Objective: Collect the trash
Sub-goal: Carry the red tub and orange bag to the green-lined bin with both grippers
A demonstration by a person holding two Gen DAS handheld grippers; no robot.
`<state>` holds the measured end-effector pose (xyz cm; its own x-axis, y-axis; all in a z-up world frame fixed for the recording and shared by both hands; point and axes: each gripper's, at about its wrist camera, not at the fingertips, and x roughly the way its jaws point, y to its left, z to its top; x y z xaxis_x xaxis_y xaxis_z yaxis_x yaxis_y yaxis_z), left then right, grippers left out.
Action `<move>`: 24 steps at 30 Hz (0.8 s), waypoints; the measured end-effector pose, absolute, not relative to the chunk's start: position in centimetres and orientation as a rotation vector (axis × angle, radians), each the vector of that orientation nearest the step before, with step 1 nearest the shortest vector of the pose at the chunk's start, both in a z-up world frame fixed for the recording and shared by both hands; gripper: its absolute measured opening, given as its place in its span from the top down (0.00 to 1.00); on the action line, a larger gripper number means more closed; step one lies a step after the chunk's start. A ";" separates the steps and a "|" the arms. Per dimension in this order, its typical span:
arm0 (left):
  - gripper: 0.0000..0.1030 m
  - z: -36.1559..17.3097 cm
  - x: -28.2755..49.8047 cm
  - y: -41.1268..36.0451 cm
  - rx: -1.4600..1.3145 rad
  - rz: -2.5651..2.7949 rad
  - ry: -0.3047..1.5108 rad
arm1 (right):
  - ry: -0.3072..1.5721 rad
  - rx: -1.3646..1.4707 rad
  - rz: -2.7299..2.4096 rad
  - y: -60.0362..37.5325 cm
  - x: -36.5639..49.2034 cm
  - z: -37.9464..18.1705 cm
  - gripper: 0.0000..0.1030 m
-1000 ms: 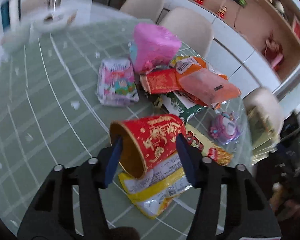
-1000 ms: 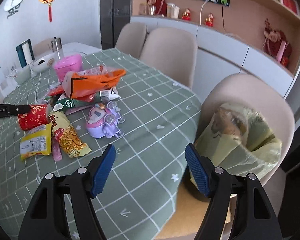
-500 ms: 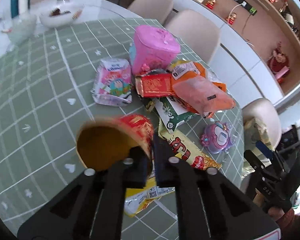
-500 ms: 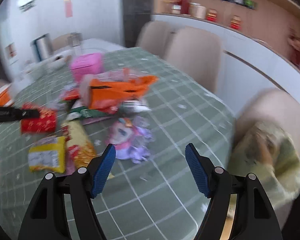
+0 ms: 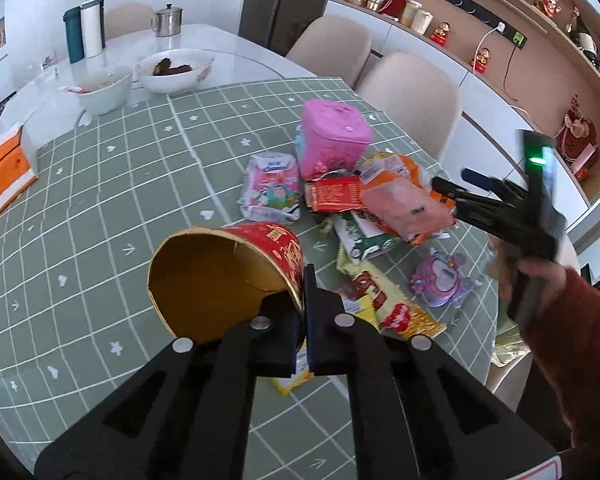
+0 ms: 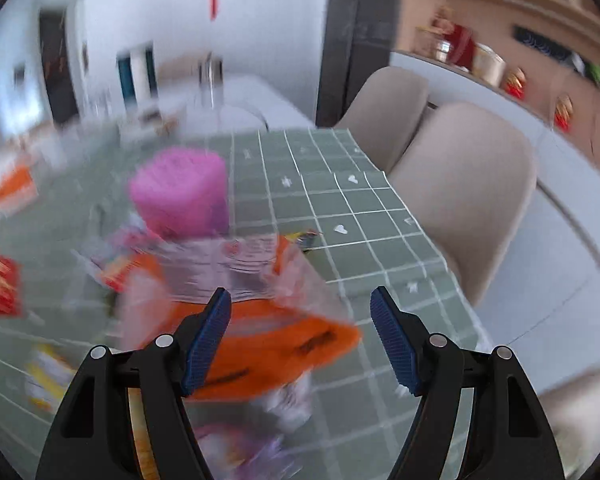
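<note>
Trash lies in a heap at the middle of my table (image 5: 100, 208), which wears a green cloth with a white grid, and one piece of it, a red paper cup (image 5: 228, 276) with a gold inside, is pinched by its rim between the closed fingers of my left gripper (image 5: 303, 312), clear of the cloth with its open mouth turned toward the camera. From the cup, a pink box (image 5: 334, 136) stands at one o'clock, an orange bag (image 5: 404, 200) at two o'clock, and a yellow snack wrapper (image 5: 396, 308) just beside it at three o'clock. Two white bowls (image 5: 140, 80) sit at eleven o'clock where the cloth ends and bare white tabletop begins, with an orange tissue box (image 5: 4, 172) at ten o'clock near the rim. Beige chairs (image 5: 412, 96) line the far edge under wall shelves. My right gripper (image 6: 300, 332) hangs over the orange bag with its blue pads spread wide, nothing between them; that view is smeared. Open cloth spreads at nine o'clock and down to six o'clock.
</note>
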<state>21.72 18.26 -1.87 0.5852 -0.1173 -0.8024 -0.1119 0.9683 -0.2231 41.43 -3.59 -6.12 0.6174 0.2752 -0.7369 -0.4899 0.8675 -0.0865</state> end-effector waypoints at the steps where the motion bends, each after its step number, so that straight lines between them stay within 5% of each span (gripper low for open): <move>1: 0.97 -2.0 21.7 18.5 -0.261 -0.003 0.954 | 0.800 -0.318 0.429 -3.3 42.2 -6.8 0.33; 5: 0.97 -2.4 21.5 18.9 -0.234 -0.005 0.958 | 0.894 -0.232 0.412 -4.2 45.1 -9.1 0.37; 6: 0.97 -2.6 21.5 18.9 -0.235 -0.005 0.960 | 0.922 -0.194 0.405 -4.8 45.5 -9.6 0.57; 8: 0.97 -2.5 21.4 18.9 -0.233 -0.005 0.958 | 1.011 -0.111 0.424 -5.6 45.7 -10.4 0.69; 24: 0.97 10.2 20.7 9.6 -0.149 -0.180 0.695 | 0.689 -0.136 0.347 -16.0 33.2 10.7 0.79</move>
